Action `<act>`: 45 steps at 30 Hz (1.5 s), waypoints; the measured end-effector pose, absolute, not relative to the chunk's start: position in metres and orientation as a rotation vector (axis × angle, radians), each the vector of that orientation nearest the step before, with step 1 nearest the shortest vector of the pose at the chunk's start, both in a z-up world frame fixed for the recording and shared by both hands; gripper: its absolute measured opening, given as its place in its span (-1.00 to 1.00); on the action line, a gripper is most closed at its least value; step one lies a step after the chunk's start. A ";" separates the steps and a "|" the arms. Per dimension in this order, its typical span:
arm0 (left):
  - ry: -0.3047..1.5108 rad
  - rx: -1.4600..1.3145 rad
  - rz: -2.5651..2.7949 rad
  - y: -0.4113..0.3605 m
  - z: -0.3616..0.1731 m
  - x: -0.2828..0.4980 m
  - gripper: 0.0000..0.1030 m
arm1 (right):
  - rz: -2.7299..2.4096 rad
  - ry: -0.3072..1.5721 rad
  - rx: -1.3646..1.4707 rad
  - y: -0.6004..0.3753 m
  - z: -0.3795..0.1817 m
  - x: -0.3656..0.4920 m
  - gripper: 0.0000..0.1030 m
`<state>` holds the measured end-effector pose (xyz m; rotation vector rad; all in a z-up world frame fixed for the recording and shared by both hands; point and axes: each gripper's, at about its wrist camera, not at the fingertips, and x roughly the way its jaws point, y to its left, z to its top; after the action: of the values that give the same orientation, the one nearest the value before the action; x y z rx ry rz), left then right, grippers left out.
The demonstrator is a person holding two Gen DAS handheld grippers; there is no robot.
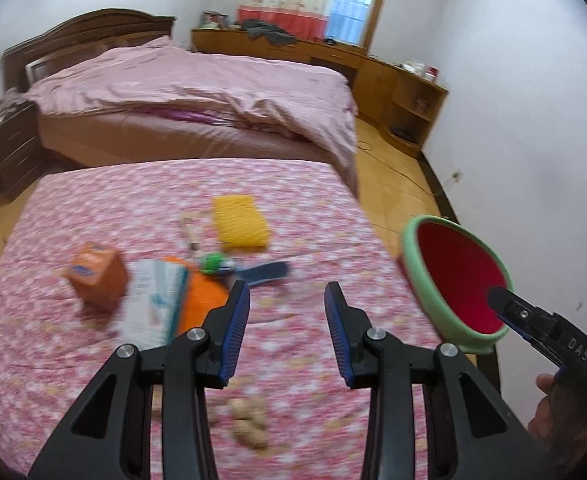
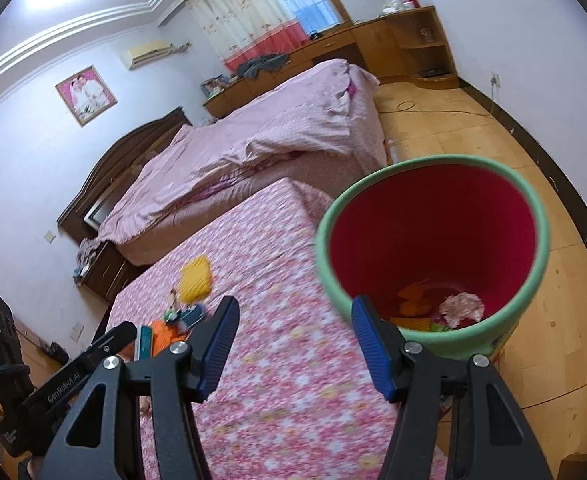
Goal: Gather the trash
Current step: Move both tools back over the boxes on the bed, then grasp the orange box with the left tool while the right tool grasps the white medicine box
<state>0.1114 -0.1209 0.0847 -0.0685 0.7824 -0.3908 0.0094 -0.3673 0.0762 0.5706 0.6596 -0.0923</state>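
Note:
A green bin with a red inside stands at the table's right edge, also in the left wrist view. It holds orange peel and crumpled paper. My right gripper is open and empty, its right finger near the bin's near rim. My left gripper is open and empty above the flowered tablecloth. Peanut shells lie under it. Ahead lie an orange box, a paper pack, an orange cloth and a yellow sponge.
A small green toy, a blue-handled tool and a wooden stick lie mid-table. A bed with pink bedding stands beyond the table. Wooden cabinets line the far wall. Wood floor lies to the right.

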 end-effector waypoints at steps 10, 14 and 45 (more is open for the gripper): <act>0.779 -0.062 -0.247 -0.047 0.075 0.139 -0.04 | -0.057 0.725 0.511 -0.320 0.069 0.033 0.20; 0.791 -0.070 -0.214 -0.027 0.065 0.152 0.13 | -0.051 0.757 0.502 -0.307 0.063 0.042 0.21; 0.879 -0.130 -0.162 0.015 0.009 0.202 -0.07 | 0.011 0.891 0.401 -0.244 0.042 0.102 0.21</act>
<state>0.2022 0.0147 0.0094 -0.1304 0.8788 -0.1617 0.1018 -0.2439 0.0416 0.4007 0.8909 0.0108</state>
